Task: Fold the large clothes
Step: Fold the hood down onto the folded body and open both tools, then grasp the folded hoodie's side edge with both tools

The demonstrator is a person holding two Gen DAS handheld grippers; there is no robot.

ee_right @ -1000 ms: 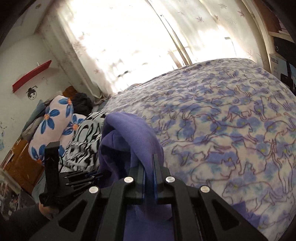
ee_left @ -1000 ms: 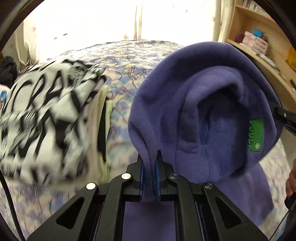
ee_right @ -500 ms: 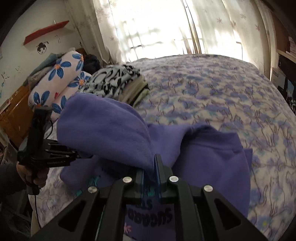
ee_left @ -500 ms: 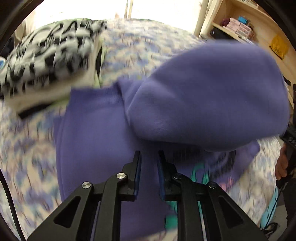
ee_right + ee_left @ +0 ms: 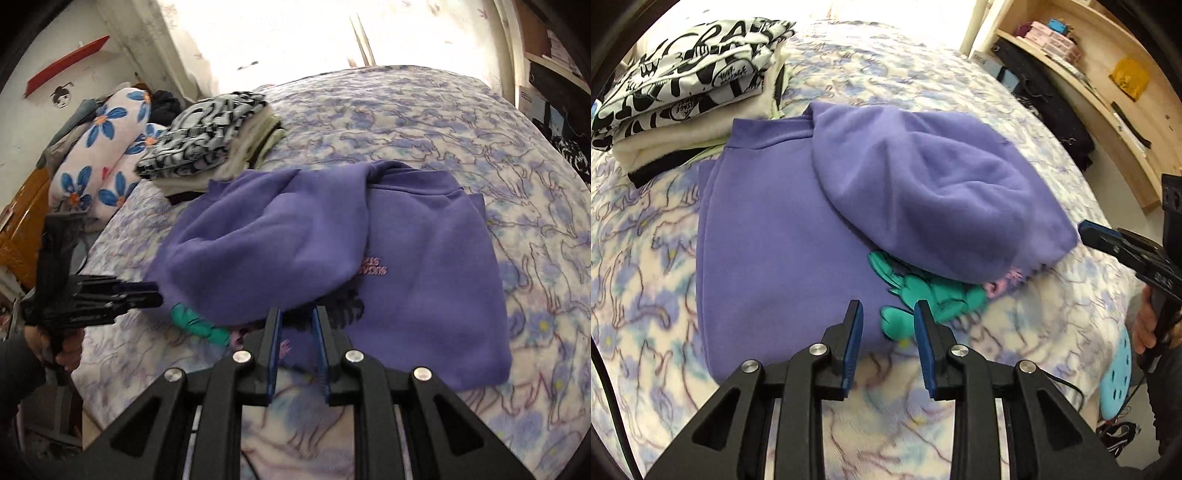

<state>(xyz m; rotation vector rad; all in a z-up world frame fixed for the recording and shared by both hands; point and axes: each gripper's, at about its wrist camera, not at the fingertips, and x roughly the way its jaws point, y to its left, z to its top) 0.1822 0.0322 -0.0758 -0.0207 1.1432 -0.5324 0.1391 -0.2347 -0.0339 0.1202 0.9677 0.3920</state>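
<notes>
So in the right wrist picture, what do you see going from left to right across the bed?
Left gripper → flowery pillows → stack of folded clothes → purple hoodie → bare bedspread.

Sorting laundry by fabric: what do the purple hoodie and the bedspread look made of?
Hoodie: likely cotton-blend sweatshirt fleece, matte, with a thick, softly rounded hood, a ribbed hem band, and teal print that looks smooth and slightly glossy.
Bedspread: probably plush polyester fleece, with a fuzzy, slightly blurred nap under its printed cat outlines. Neither can be confirmed by sight alone.
</notes>
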